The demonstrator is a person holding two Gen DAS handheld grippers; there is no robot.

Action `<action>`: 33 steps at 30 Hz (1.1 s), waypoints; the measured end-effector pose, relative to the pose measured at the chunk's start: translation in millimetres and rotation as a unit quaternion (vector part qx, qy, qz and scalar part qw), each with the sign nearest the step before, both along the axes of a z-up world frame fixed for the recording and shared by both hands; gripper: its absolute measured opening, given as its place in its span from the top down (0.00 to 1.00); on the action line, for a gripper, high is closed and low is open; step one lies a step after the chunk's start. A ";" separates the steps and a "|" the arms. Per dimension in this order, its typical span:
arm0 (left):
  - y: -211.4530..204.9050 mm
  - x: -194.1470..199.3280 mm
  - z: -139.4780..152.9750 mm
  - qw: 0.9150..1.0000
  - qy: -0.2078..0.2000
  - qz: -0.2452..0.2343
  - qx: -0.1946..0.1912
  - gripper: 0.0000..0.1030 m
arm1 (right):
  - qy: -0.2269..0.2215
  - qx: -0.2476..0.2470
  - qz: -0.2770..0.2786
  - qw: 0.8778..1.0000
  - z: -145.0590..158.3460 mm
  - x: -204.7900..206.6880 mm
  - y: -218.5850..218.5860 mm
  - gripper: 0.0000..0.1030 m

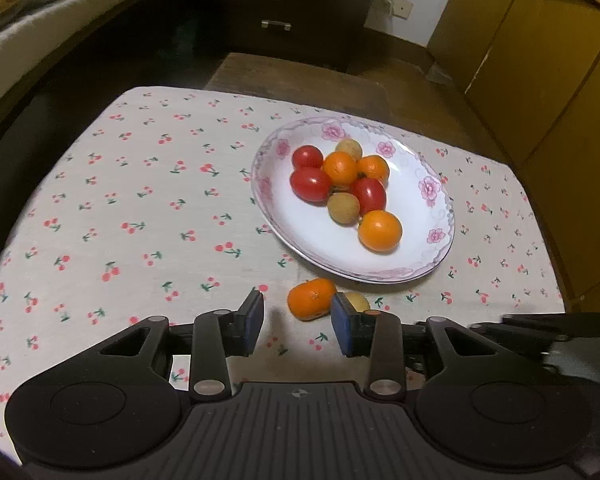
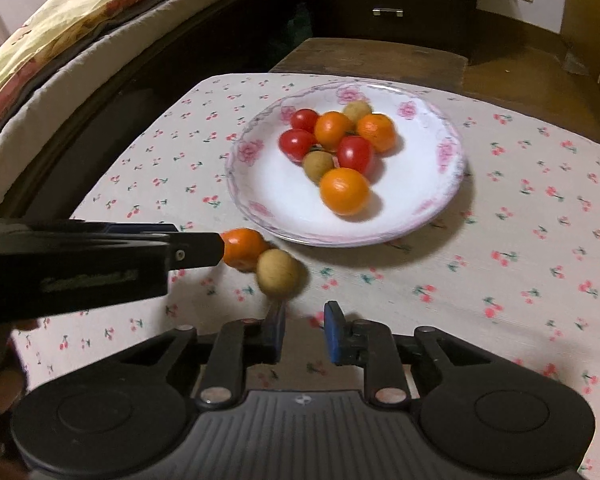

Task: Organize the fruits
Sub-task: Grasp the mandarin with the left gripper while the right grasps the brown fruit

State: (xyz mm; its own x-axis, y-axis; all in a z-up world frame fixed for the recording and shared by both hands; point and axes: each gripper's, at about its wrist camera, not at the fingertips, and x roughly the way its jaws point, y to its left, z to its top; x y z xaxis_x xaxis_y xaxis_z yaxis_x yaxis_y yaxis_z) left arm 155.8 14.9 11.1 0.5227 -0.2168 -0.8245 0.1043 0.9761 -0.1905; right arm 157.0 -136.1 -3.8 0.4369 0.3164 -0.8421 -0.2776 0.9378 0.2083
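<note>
Left tongs (image 1: 298, 326): jaws stood narrowly apart with nothing between the pads, tilted down at the cloth.
Right tongs (image 2: 305, 330): a small gap showed between the blue pads, near their tightest, and they held nothing.
Orange (image 1: 311, 298): lay on the cloth just ahead of the left tongs, a little to the side of the right-hand pad, not in line with the gap. Its long axis ran across the jaws, slightly tilted.
Longan (image 2: 278, 272): touched the orange on its far side from the left tongs; it sat just ahead of the right tongs, off toward their left pad.
Nearer hand: the left tongs for the orange, the right for the longan, by my reading.
Plate (image 1: 440, 216): beyond both loose fruits, holding tomatoes, oranges and longans in a cluster; room remained on its near side.
Cloth (image 1: 140, 208): cherry-printed, flat, covering a wooden table.
Room: bed to the left, dark drawers behind, yellow cabinets to the right.
</note>
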 end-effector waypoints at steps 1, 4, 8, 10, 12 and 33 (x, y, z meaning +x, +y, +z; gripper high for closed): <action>-1.8 1.3 -1.9 1.000 0.000 -0.001 0.001 0.55 | 0.006 0.010 -0.003 1.000 -0.3 0.2 -5.1 0.78; -8.7 5.5 -6.7 1.000 -0.001 -0.005 0.005 0.54 | 0.010 0.018 -0.003 1.000 0.9 -1.0 -11.0 0.77; -16.4 11.6 -15.7 1.000 0.000 -0.004 0.016 0.54 | 0.008 0.022 -0.002 1.000 3.2 -3.1 -12.6 0.77; -15.6 14.5 -17.3 1.000 0.000 0.005 0.014 0.56 | 0.007 0.024 -0.001 1.000 4.0 -3.8 -13.5 0.77; -13.3 16.3 -18.3 1.000 0.005 0.009 0.008 0.60 | 0.006 0.026 -0.003 1.000 4.0 -3.3 -14.0 0.77; 33.6 -17.6 -12.2 0.999 0.028 0.019 0.006 0.62 | 0.007 0.023 -0.005 1.000 -5.8 21.5 22.5 0.70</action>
